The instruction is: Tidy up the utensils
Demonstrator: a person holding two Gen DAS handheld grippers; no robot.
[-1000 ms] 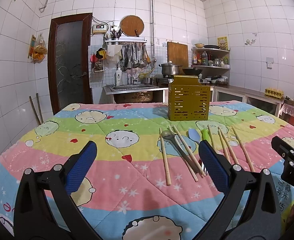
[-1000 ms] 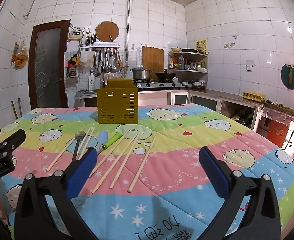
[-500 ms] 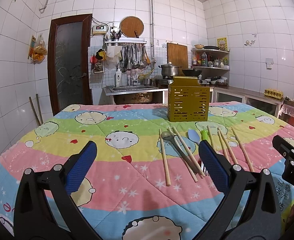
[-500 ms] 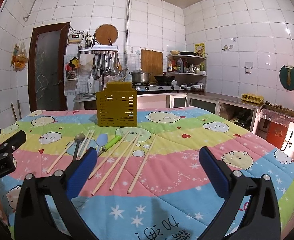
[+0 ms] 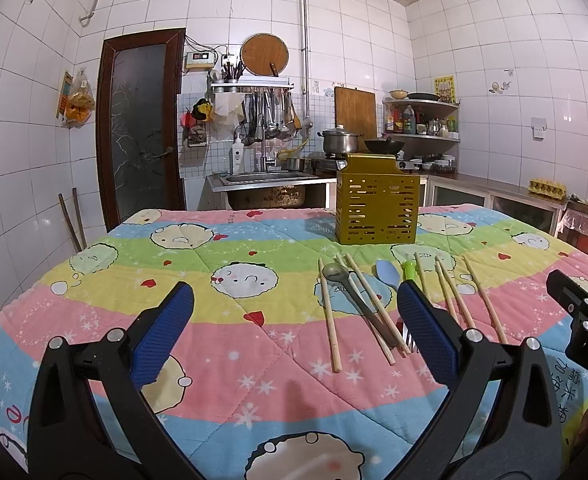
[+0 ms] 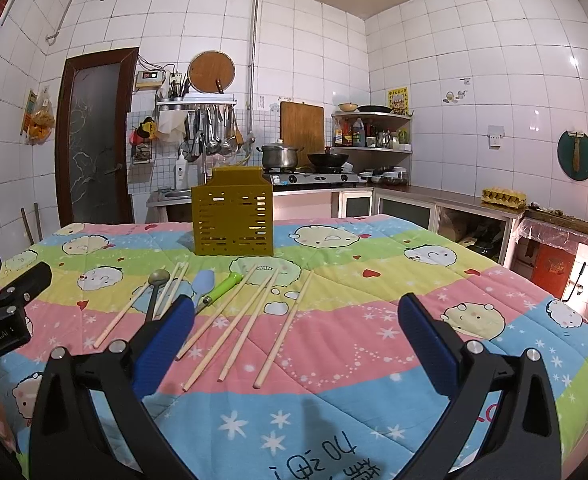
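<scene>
Partly, the left hand-held gripper (image 5: 294,316) hides the fork (image 5: 408,338).

Low, tableward — shared utensil holder (image 5: 377,208)

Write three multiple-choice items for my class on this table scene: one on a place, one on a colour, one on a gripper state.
1. Where is the yellow holder?
A. behind the utensils
B. among the chopsticks
C. on the floor

2. What colour is the small spatula head?
A. red
B. light blue
C. black

3. How is the right gripper?
A. shut on a spoon
B. shut, empty
C. open, empty

Key: 1 A, it stands farther back on the quilt; 2 B, pale blue beside the green handle; 3 C, its fingers are spread with nothing between them.
</scene>
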